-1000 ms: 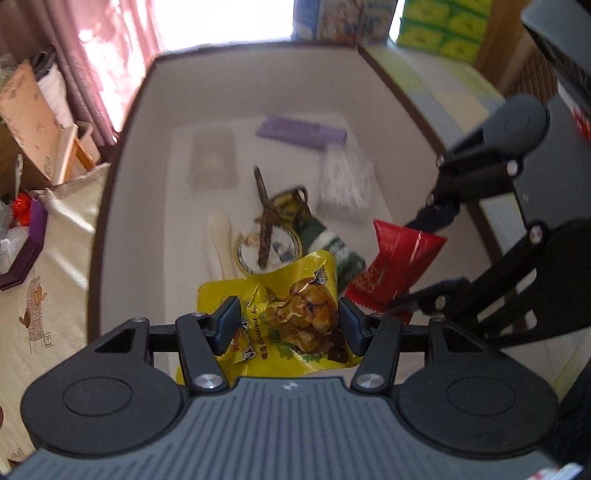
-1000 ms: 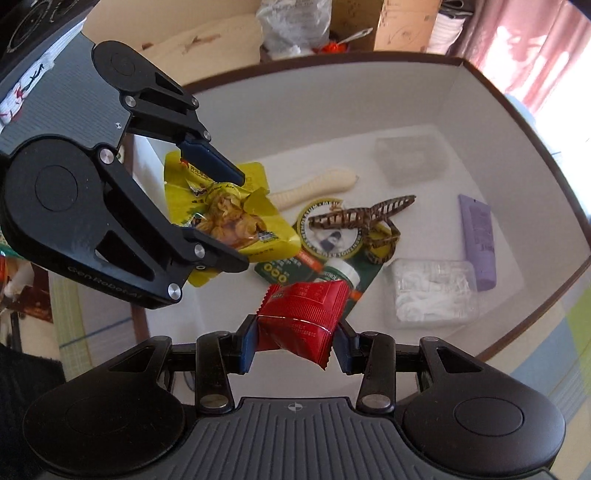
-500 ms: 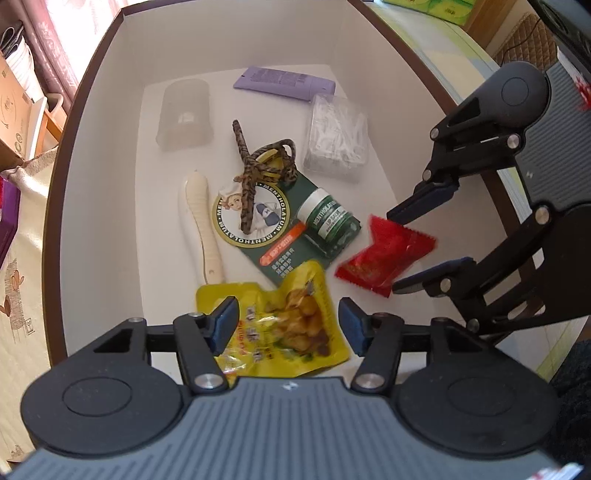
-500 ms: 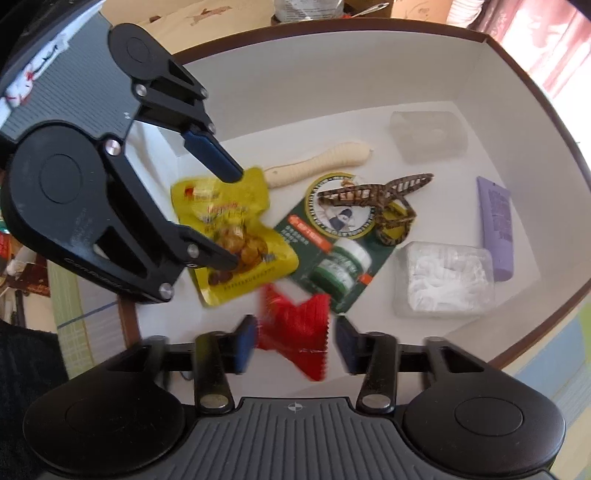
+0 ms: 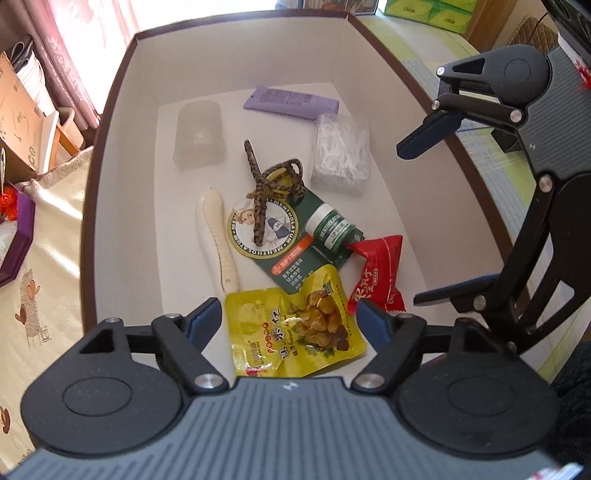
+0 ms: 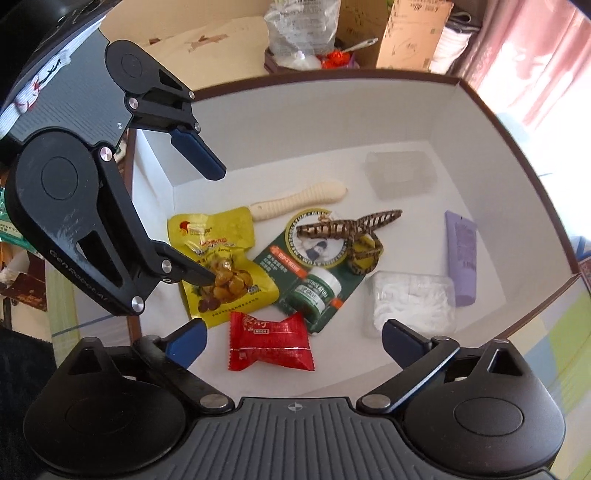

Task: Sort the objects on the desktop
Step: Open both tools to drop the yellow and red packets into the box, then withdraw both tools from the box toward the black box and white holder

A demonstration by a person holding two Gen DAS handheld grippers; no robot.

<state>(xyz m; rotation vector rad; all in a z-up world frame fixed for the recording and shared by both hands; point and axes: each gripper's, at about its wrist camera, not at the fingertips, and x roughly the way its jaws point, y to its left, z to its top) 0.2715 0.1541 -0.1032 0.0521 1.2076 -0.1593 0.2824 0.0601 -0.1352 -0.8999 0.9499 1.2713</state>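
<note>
Pointing steeply into box (image 5: 122, 155); both grippers' jaws opening

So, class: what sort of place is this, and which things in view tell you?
Probably a lived-in home room: pink curtains, a cream cartoon-print cloth and stacked brown cardboard boxes surround the white brown-rimmed box.

Yellow chestnut snack pouch (image 5: 295, 328) and red candy packet (image 6: 269, 341) lie flat on floor of white box (image 5: 122, 184), edges just apart.
</note>
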